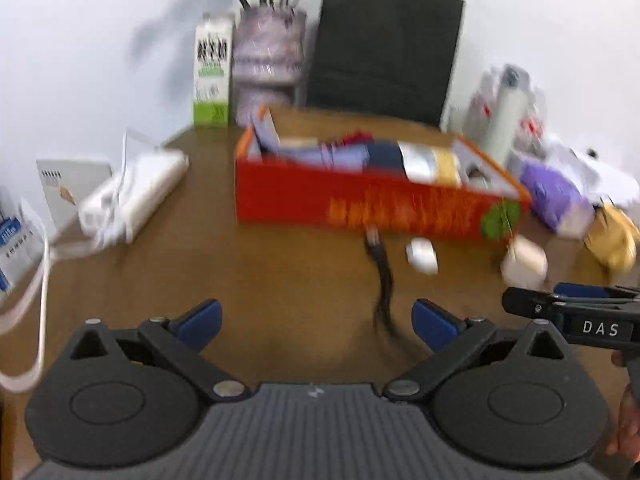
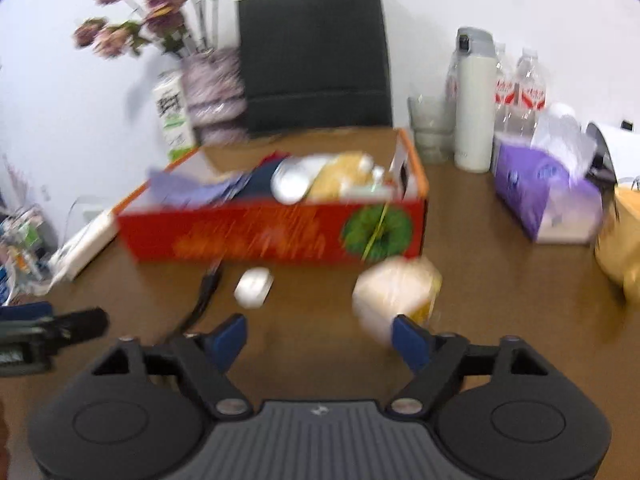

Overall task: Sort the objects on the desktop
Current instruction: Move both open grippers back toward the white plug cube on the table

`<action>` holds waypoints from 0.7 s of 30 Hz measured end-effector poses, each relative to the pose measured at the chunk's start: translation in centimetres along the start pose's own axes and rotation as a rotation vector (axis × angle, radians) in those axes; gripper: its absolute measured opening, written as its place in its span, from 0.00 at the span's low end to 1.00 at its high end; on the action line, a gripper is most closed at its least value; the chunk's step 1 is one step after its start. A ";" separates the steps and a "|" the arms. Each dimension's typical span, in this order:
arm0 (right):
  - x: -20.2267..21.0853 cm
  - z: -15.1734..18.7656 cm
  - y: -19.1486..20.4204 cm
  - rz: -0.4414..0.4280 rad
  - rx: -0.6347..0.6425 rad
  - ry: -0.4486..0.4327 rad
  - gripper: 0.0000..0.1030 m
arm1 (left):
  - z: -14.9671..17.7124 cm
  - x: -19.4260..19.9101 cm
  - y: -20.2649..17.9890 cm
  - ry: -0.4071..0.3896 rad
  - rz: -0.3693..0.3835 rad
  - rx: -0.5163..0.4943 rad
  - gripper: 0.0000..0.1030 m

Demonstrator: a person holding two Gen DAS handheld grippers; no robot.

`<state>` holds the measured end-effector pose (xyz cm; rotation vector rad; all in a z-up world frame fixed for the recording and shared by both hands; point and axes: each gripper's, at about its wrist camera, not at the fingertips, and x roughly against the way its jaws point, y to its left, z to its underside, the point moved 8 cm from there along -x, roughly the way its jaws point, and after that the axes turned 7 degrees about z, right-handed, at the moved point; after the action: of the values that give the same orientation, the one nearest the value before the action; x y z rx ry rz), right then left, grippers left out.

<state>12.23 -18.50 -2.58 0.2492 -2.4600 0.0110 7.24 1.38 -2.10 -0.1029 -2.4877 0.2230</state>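
Before the red box (image 1: 360, 204), black cable (image 1: 382, 276) runs toward it lengthwise.

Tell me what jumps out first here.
The red box mid-table, stuffed with packets, dominates both views. In front of it lie a black cable, a small white case and a pale roll. A black bag and a vase of flowers stand against the wall behind.

You get bright, even indoor light on both views, with a soft shadow beside the flower vase (image 1: 269, 60). Motion blur smears the red box (image 2: 272, 232); fisheye bending and dark corners frame both.
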 end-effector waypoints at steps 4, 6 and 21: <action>2.8 3.5 0.5 -0.015 -0.008 0.007 0.79 | 2.6 1.8 0.6 -0.022 -0.020 0.001 1.00; 4.1 5.2 0.5 -0.028 -0.010 0.011 0.80 | 3.8 2.6 0.8 -0.023 -0.033 0.001 1.00; 7.4 8.1 -0.1 -0.011 -0.078 -0.063 0.84 | 4.5 4.3 0.3 -0.094 -0.012 -0.014 1.00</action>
<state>1.53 -20.52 -4.38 0.2318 -2.5155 -0.0991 1.09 1.61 -3.16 -0.0852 -2.5832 0.2095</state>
